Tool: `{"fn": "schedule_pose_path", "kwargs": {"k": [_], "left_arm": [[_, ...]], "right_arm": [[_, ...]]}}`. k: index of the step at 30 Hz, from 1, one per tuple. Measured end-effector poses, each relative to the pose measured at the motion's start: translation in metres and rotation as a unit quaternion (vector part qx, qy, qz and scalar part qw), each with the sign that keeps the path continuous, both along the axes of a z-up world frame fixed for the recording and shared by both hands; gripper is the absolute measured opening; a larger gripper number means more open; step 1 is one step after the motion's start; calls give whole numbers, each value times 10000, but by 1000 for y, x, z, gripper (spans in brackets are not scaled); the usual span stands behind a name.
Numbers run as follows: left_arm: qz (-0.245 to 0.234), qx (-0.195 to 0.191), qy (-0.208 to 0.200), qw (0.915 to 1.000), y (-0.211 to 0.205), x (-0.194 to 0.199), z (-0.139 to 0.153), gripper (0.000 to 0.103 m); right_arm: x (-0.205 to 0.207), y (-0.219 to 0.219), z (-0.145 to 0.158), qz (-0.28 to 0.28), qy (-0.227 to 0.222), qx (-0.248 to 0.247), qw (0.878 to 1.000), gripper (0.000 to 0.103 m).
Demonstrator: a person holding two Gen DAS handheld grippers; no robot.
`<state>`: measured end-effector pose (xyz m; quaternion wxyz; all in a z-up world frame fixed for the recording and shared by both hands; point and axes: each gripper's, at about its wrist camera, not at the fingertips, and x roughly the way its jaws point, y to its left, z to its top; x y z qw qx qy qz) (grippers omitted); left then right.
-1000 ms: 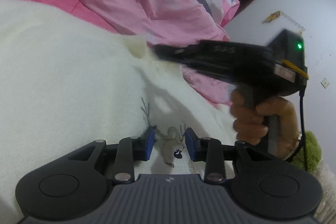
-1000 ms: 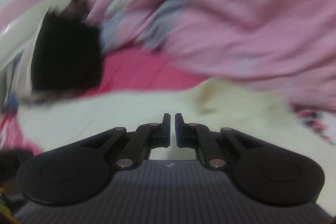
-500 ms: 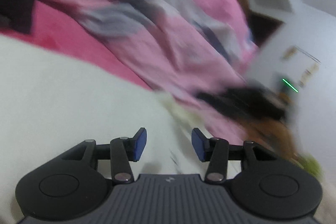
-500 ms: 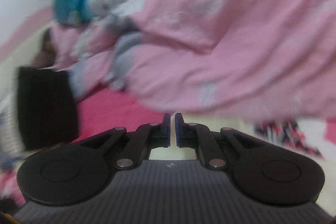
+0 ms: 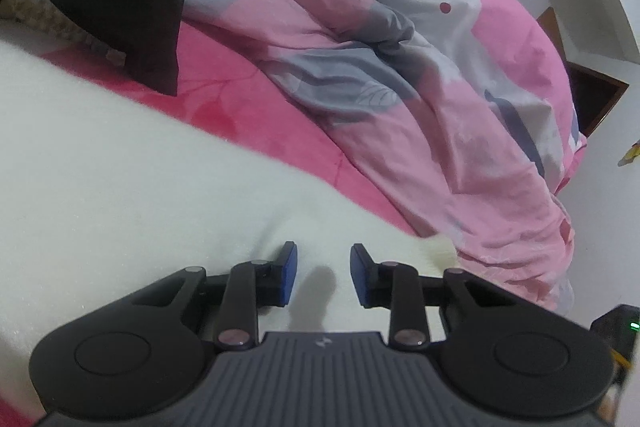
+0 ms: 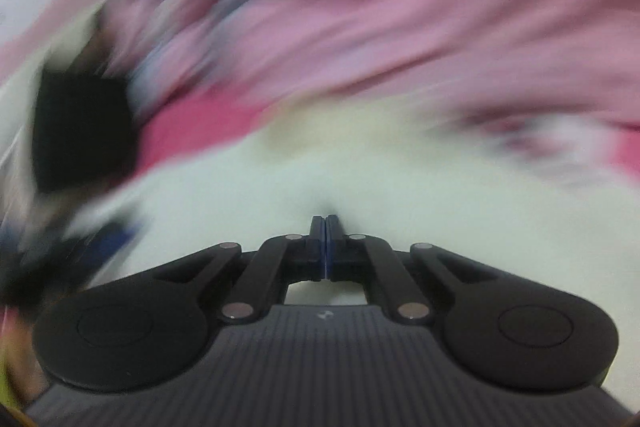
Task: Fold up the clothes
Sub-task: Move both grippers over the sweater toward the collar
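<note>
Left hand-held gripper (image 5: 322, 277), its jaws just narrowed yet still spread over the white fleece garment (image 5: 132, 187) on the bed, grips nothing; right hand-held gripper (image 6: 325, 247), pressed together with no cloth visibly pinched, has dropped toward it, so folding appears paused between grasps.

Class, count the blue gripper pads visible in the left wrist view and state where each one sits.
2. One blue pad is left of centre and the other right of it, both low in the frame, apart, above the white garment. None appear hidden.
</note>
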<state>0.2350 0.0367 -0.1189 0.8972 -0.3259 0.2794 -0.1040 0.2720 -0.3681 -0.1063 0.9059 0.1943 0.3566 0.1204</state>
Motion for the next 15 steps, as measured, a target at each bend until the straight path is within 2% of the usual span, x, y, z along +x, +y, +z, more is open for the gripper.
{"fn": "schedule_pose_path", "kwargs": {"k": [2, 3, 4, 6, 7, 9, 10, 11, 12, 13, 14, 15], "left_arm": [[-9, -61, -16, 10000, 1, 0, -1, 31], [-10, -76, -18, 10000, 2, -1, -1, 31], [-11, -88, -20, 10000, 2, -2, -1, 31], [-13, -112, -23, 9999, 2, -4, -1, 31], [-14, -120, -25, 9999, 2, -3, -1, 31], [-15, -116, -24, 9999, 2, -3, -2, 31], [-15, -110, -24, 9999, 2, -2, -2, 31], [-14, -109, -25, 9999, 2, -2, -2, 31], [-14, -110, -26, 9999, 2, -2, -2, 31], [-13, -113, -26, 9999, 3, -2, -2, 31], [-13, -117, -25, 9999, 3, -2, -2, 31], [-13, -121, -25, 9999, 3, -2, -2, 31]], "right_arm": [[-1, -48, -1, -859, -52, 570, 9947, 0], [-8, -62, 3, -1492, -102, 594, 9870, 4], [-9, -65, 6, -1717, -127, 387, 9843, 5], [-18, -55, 18, -1530, -266, 136, 9878, 5], [-23, -42, 24, -1220, -334, 166, 9918, 5], [-39, 16, 34, -105, -537, -381, 9978, 5], [-47, 45, 39, 454, -636, -652, 9948, 5], [-55, 74, 44, 1015, -735, -930, 9878, 5], [-68, 108, 44, 1678, -918, -1442, 9709, 5], [-82, 142, 42, 2305, -1118, -1961, 9465, 5], [-96, 170, 37, 2909, -1287, -2412, 9169, 2], [-106, 181, 30, 3282, -1320, -2643, 8972, 2]]}}
